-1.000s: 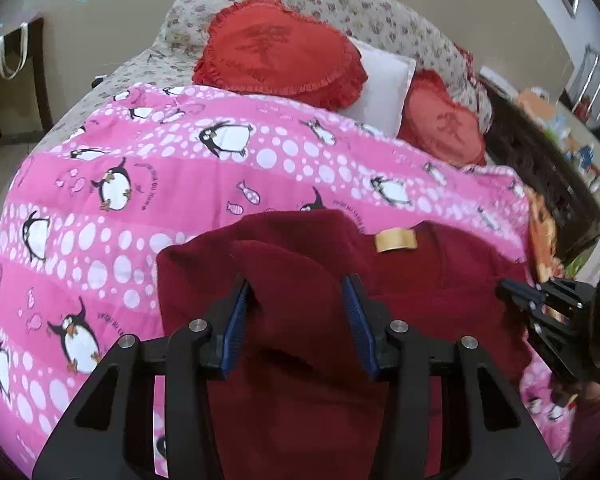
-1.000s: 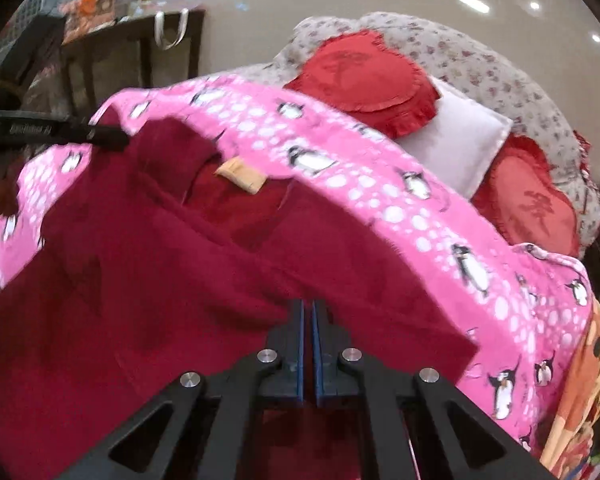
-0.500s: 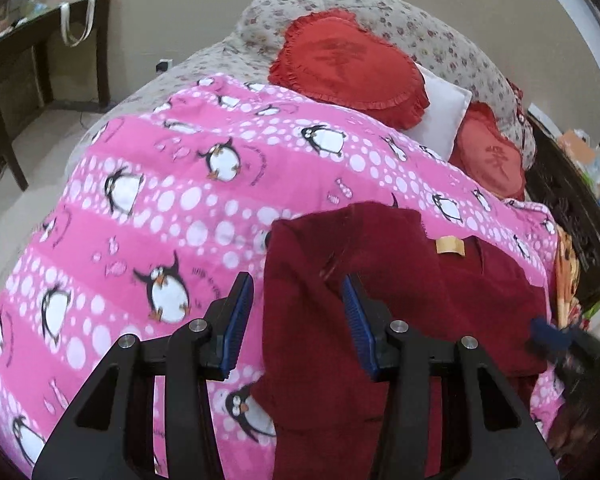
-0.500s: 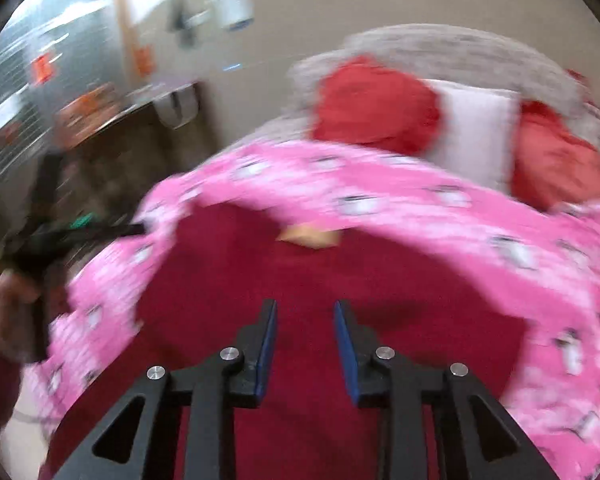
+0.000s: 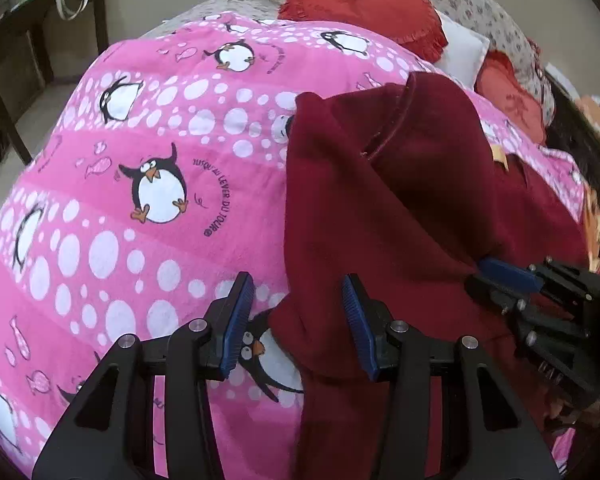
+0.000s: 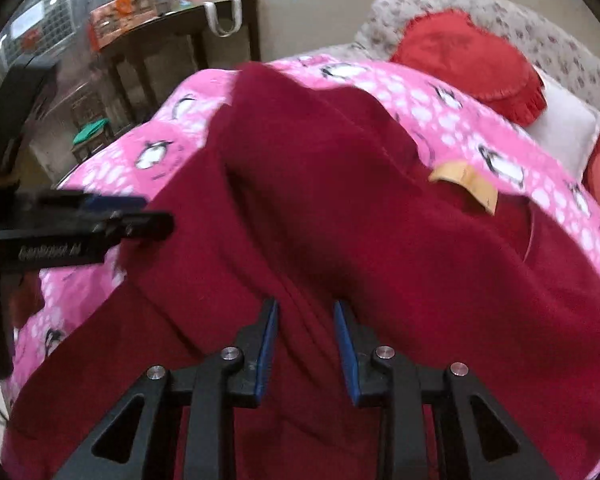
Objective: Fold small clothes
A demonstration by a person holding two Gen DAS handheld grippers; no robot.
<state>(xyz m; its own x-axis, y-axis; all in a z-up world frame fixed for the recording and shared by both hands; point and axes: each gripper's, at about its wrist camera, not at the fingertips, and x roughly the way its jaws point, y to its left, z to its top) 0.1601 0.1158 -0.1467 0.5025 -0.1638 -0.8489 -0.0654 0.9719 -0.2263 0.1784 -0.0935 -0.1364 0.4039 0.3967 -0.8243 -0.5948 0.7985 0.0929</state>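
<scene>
While the dark red garment (image 5: 400,208) lies on the pink penguin blanket (image 5: 140,184) spread over the bed, both tools hang over it with their jaws parted. From the left wrist view, the left gripper (image 5: 298,322) stands wide, its blue-padded fingers (image 5: 236,320) straddling the garment's left edge: one pad sits over bare blanket, the other over red fabric, and nothing is pinched between them. A sleeve is folded inward across the body of the garment, its hemmed cuff (image 5: 396,128) pointing toward the pillows. The right gripper (image 5: 500,272) shows at the right side of that view, its tip against the cloth. From the right wrist view, the right gripper (image 6: 306,344) is open too, with a ridge of red fabric (image 6: 304,312) rising between its pads; whether they touch it cannot be told. A tan neck label (image 6: 466,186) marks the collar. Two red cushions (image 5: 364,4) and a white pillow (image 5: 464,54) rest beyond the blanket.
</scene>
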